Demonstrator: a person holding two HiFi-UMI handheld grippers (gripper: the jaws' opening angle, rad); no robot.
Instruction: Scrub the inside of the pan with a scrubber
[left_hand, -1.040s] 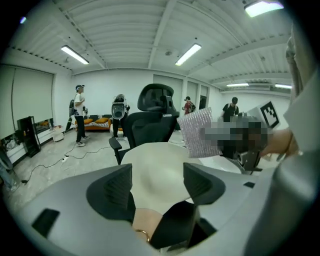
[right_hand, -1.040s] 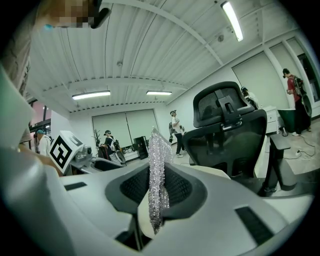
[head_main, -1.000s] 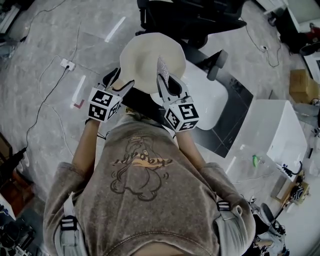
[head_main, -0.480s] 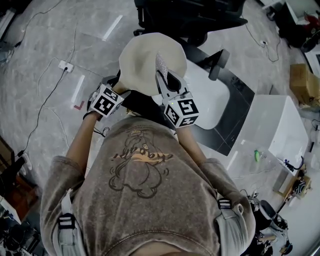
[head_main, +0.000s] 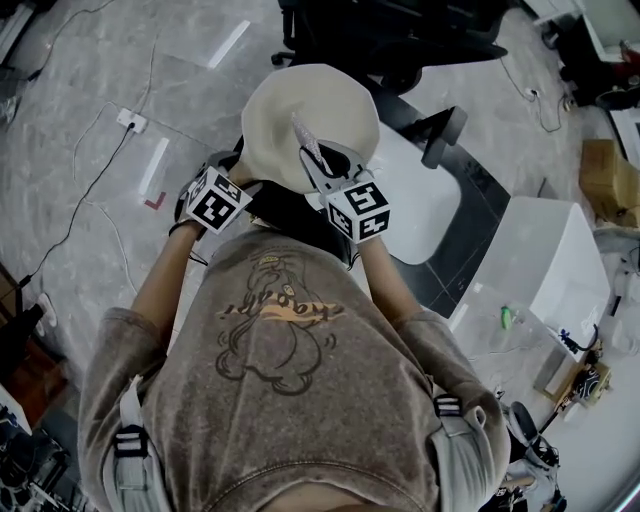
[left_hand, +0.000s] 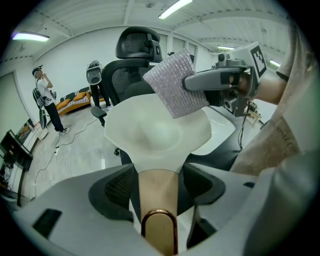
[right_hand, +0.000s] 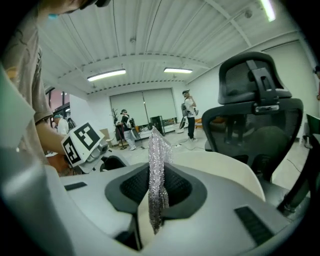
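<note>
I hold a cream pan (head_main: 310, 120) up in front of my chest. My left gripper (head_main: 238, 168) is shut on the pan's brown handle (left_hand: 159, 197), which runs straight between the jaws in the left gripper view, below the bowl (left_hand: 155, 132). My right gripper (head_main: 320, 168) is shut on a silvery mesh scrubber (head_main: 306, 142), which sticks up over the inside of the pan. In the right gripper view the scrubber (right_hand: 158, 170) stands upright between the jaws, with the pan's rim (right_hand: 225, 167) behind it. In the left gripper view the scrubber (left_hand: 175, 82) hangs above the bowl.
A black office chair (head_main: 400, 35) stands just beyond the pan. A white table (head_main: 425, 205) lies to the right, with a white box (head_main: 560, 265) and a cardboard box (head_main: 605, 165) further right. A power strip (head_main: 131, 120) and cables lie on the floor. People stand far back (left_hand: 47, 102).
The scrubber has swung left across the inside of the pan, with the right gripper turning a little. The left gripper has shifted slightly while it holds the handle.
</note>
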